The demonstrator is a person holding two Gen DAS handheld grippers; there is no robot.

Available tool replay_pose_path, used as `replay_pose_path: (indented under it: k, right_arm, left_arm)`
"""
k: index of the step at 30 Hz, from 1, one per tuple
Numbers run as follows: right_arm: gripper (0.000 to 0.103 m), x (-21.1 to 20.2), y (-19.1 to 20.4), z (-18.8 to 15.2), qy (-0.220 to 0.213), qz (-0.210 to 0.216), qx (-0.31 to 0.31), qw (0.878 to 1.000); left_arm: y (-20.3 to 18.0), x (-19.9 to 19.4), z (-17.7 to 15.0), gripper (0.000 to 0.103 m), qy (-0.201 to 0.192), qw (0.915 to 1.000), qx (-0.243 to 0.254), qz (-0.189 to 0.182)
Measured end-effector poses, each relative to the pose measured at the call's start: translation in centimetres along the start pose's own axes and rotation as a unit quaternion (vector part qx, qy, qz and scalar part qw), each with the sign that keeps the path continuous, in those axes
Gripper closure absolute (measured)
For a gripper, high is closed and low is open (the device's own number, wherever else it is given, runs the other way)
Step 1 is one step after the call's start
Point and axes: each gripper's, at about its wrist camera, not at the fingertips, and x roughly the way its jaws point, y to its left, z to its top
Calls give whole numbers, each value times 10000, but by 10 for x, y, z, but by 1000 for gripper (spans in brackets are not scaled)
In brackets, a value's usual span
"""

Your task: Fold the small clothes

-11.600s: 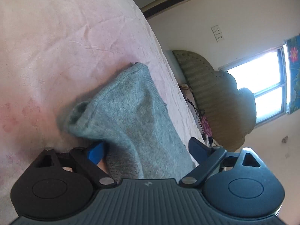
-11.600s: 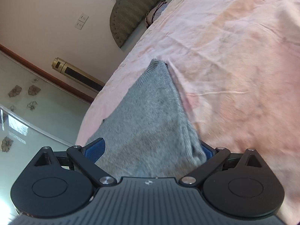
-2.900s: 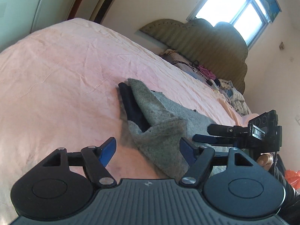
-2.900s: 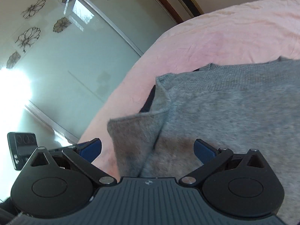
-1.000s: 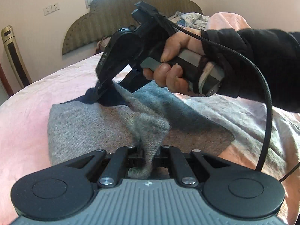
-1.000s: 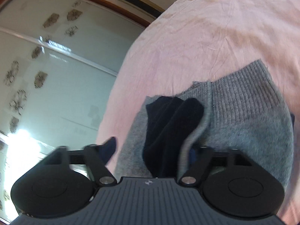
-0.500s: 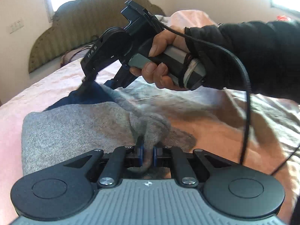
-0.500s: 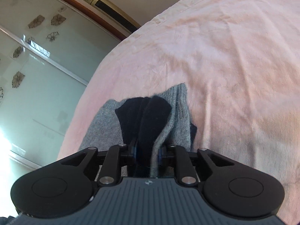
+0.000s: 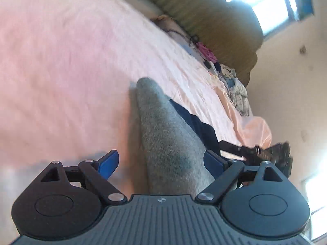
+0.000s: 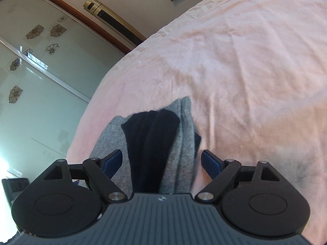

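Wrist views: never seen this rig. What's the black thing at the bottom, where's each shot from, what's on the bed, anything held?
No robot here: a person carries a handheld two-finger gripper in each hand, with a fisheye camera looking along the fingers. The black body at the bottom is the gripper itself.

One view looks over the left gripper, the other over the right gripper. On the pink bedsheet lies a grey knit garment with a dark lining. Both sets of jaws are opening, with the garment between them, pads clear. Nothing is held.
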Motion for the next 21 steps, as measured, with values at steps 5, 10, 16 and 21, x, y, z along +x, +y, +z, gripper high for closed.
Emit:
replay_pose_path:
  k: [5, 10, 16, 21]
  right_arm:
    - [25, 15, 15, 3, 126, -27, -88, 9999]
    - [76, 17, 12, -1, 104, -219, 68, 9997]
    - [78, 15, 56, 4, -222, 308, -171, 9991]
    - [63, 64, 63, 18, -133, 39, -52, 9999]
  left_arm:
    - [-9, 44, 9, 29, 171, 9988, -262, -387]
    - [-30, 52, 8, 74, 215, 9982, 480, 282]
    - [-43, 12, 44, 74, -214, 9916, 1141, 570]
    - [-13, 16, 59, 58, -154, 9846, 914, 1484]
